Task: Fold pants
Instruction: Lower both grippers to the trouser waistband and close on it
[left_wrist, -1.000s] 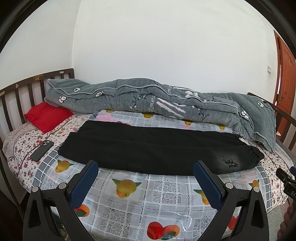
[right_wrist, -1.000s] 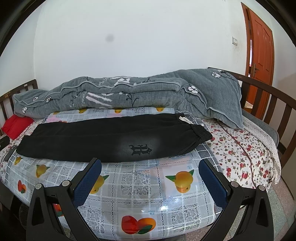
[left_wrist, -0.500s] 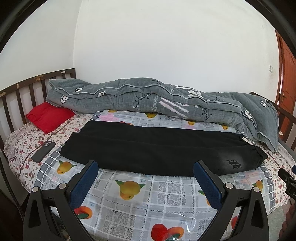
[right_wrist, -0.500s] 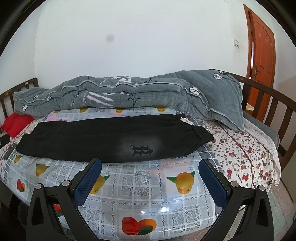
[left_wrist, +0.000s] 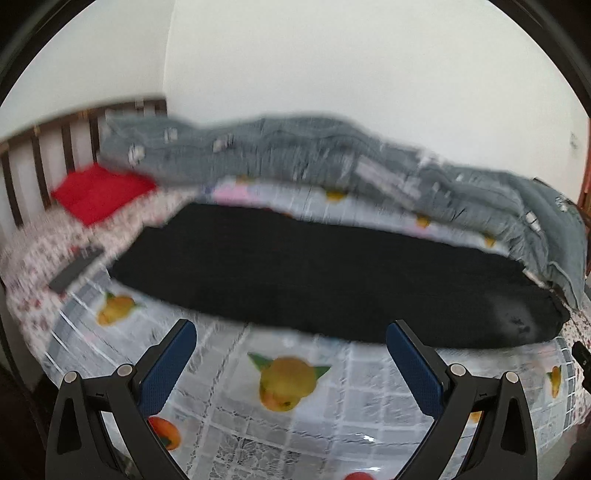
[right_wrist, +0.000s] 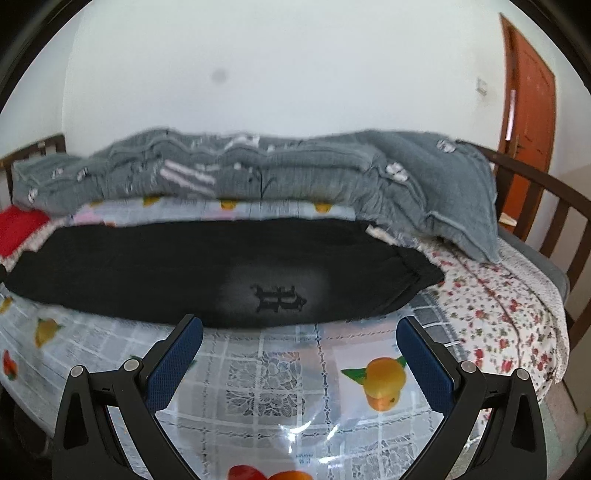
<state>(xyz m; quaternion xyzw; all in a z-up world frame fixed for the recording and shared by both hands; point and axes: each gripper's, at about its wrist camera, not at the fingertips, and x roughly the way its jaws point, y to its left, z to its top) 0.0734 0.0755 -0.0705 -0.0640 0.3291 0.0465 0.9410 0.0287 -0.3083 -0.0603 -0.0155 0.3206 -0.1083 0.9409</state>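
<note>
Lying stretched full length across the fruit-print plastic bed cover (right_wrist: 273, 373), the black fabric pants (right_wrist: 177, 266) show no crosswise fold yet. Left gripper (left_wrist: 290, 341) and right gripper (right_wrist: 299, 338) hover near, fingers wide, holding nothing; every fold seems left.

Black pants (right_wrist: 207, 273), laid flat lengthwise across bed, emblem near waistband, unfolded

My left view is smeared with blur: the phone (left_wrist: 75, 267) ahead-left is only a dark slab, and the pants (left_wrist: 332, 273) logo far right is unreadable.
</note>
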